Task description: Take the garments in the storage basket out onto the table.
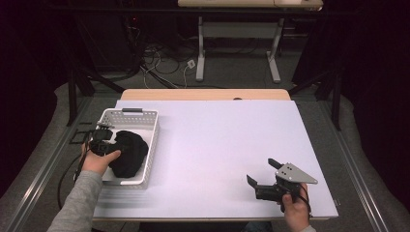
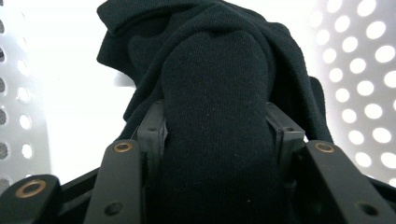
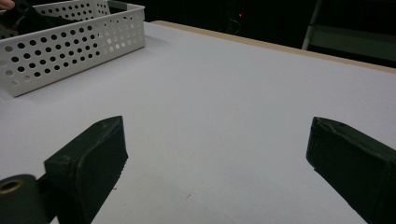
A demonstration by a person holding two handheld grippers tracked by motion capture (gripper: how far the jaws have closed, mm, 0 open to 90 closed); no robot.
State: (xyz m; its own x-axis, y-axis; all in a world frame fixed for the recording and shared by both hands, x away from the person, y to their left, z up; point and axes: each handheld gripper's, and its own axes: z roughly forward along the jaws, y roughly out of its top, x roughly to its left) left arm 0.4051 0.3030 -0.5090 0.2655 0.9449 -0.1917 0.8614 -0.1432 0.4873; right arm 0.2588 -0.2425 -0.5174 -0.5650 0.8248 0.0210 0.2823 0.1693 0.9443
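Black knitted garment [image 1: 128, 153] lying bunched in the white perforated basket [image 1: 151, 126] at the left of the tabletop [image 1: 217, 145]. The fabric looks soft, light and limp; it should give under pressure and sag or unfold when lifted, with no risk of breakage, though a thin pinch could slip. A thick gathered fold near the middle of the heap offers the surest hold. The left tongs [image 2: 212, 140] are clamped on just such a fold, the cloth bulging up between the jaws, as the left gripper view shows. The left hand [image 1: 99, 162] reaches over the basket's near-left rim, forearm entering from below, tongs pointing into the heap. The right tongs [image 1: 265, 175] stand wide apart with nothing between them, held just above the bare tabletop at the near right, pointing toward the basket, well apart from it.
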